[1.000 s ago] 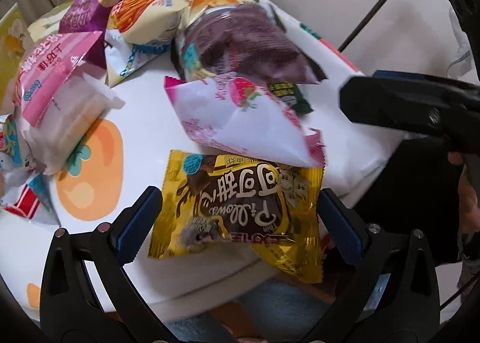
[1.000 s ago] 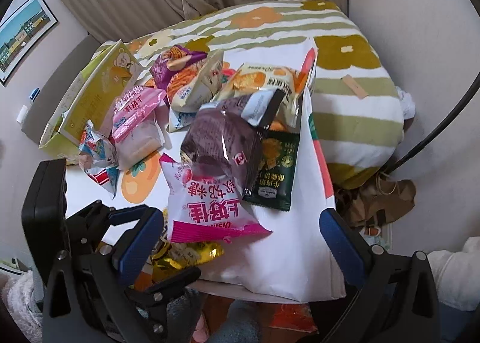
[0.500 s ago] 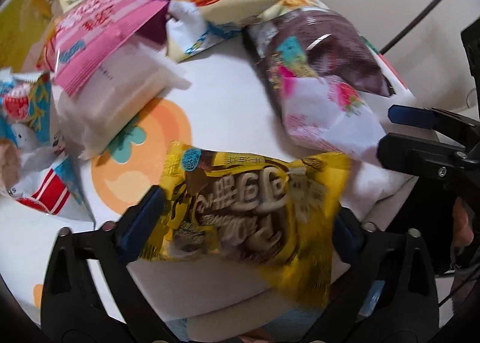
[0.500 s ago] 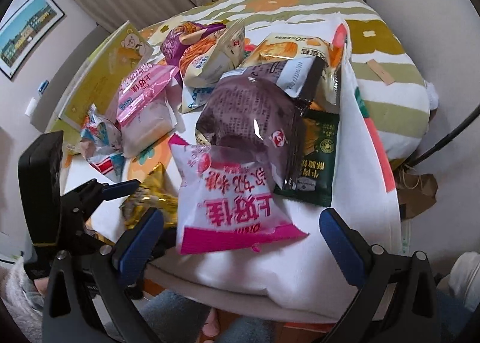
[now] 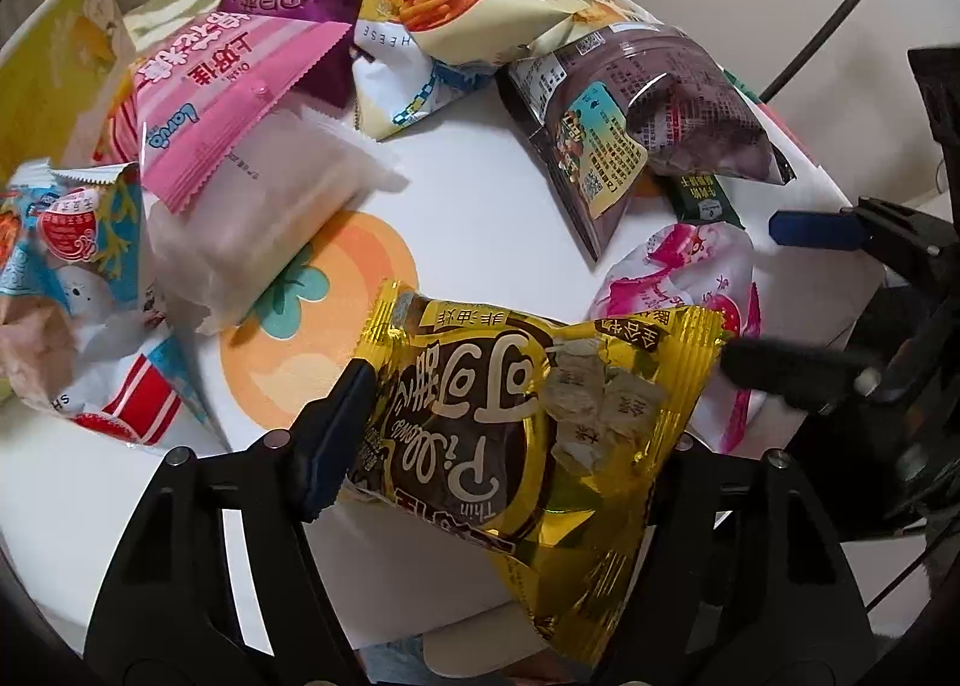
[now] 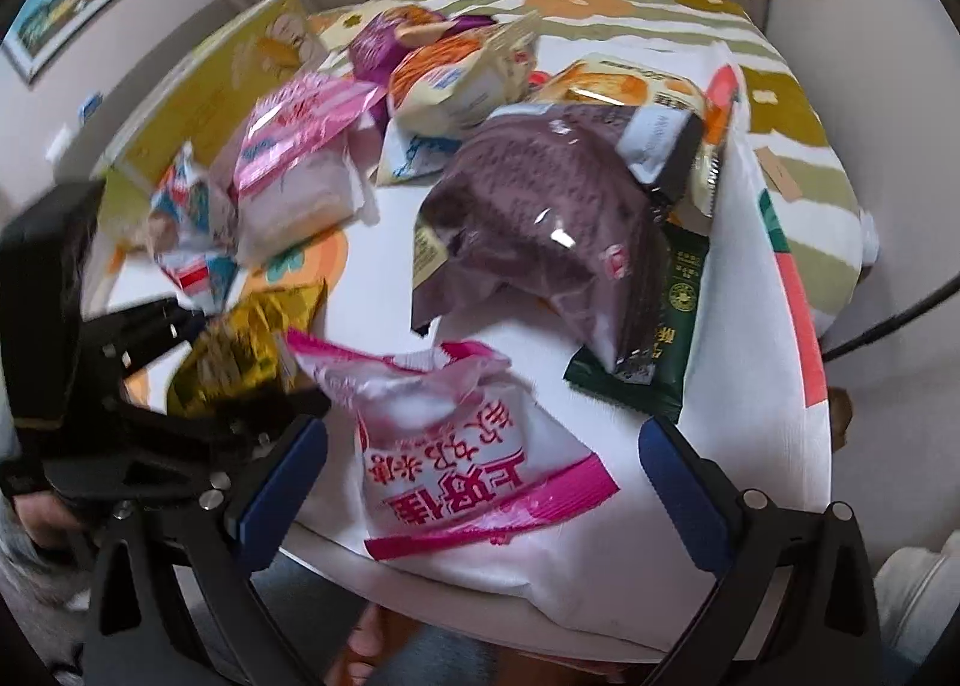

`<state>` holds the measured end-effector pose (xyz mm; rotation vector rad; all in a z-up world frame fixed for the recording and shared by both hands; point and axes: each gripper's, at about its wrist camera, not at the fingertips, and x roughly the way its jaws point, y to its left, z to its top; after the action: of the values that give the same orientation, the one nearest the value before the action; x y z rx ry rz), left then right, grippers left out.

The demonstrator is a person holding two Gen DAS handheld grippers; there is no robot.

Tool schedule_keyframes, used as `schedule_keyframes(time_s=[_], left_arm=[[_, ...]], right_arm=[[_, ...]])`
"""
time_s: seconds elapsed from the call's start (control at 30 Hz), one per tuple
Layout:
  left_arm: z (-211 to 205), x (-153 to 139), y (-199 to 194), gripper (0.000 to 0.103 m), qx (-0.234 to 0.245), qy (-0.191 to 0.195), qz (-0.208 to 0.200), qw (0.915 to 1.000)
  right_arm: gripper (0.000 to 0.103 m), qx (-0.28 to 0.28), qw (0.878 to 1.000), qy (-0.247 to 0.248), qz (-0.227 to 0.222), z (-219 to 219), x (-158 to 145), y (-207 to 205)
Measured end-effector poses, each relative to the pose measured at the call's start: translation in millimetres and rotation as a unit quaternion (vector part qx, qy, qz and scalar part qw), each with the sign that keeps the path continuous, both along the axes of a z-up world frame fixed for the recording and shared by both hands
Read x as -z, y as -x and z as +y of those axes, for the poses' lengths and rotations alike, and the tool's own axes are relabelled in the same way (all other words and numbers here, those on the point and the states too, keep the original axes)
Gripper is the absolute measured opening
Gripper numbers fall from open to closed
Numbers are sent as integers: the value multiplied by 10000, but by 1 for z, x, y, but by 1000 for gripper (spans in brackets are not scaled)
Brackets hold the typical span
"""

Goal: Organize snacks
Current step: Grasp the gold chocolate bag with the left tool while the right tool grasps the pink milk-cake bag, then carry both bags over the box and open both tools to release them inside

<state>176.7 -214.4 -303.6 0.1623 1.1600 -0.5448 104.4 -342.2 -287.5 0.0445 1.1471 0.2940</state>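
We pinch the gold bag, and it could slip

Our left gripper [image 5: 510, 434] has just been closing and now squeezes the gold bag [image 5: 528, 416] at the table's [image 5: 492, 206] near edge. Our right gripper [image 6: 480, 482] stands wide open around the pink-and-white bag [image 6: 468, 446]. Shiny bags slide, and bumps could knock them off.

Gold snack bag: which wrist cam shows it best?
Left wrist view. The gold snack bag fills the frame between the left gripper fingers, label readable. The right wrist view shows it only small, blurred, at the left edge.
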Motion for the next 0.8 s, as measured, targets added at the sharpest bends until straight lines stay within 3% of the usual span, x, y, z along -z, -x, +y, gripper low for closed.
schedule_keyframes(time_s=[0.2,0.37,0.47,0.6,0.8], left_arm=[[11,-5,14,67,-51,24,12,10000],[26,-12,23,66,-102,32,9,9999],[28,-13,24,66,-93,9,-3,10000],[26,-16,26,65,-103,-24,-18,9999],[24,-19,34,63,-124,-45,-33,9999]], right_arm=[[103,-238,9980,579,-117,14,7,6],[102,-502,9965,644,-201,26,11,14],[87,-554,9969,558,-45,29,24,9],[84,-595,9964,601,-96,30,31,5],[62,-714,9947,689,-267,33,30,7]])
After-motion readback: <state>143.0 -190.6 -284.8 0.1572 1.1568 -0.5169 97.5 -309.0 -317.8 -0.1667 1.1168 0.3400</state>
